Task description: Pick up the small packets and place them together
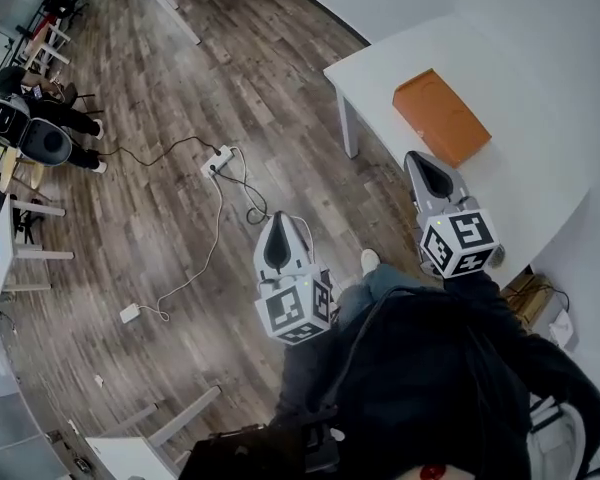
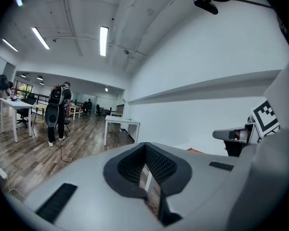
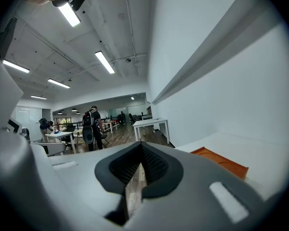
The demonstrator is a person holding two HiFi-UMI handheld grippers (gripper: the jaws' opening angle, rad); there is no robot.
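No small packets show in any view. In the head view my left gripper (image 1: 279, 218) hangs over the wooden floor, shut and empty. My right gripper (image 1: 418, 156) is shut and empty too, its tip over the near edge of a white table (image 1: 540, 158). An orange tray (image 1: 441, 116) lies on that table beyond the right gripper. In the right gripper view the jaws (image 3: 141, 145) are together, and the orange tray (image 3: 220, 161) lies to the right on the table. The left gripper view shows its jaws (image 2: 145, 145) together and the right gripper (image 2: 231, 134) off to the right.
A power strip (image 1: 218, 160) with trailing cables and a white adapter (image 1: 130, 313) lie on the floor to the left. A person with a backpack (image 2: 55, 112) stands by desks far off. Another white table (image 2: 121, 124) stands against the wall ahead. A cardboard box (image 1: 528, 293) sits under the near table.
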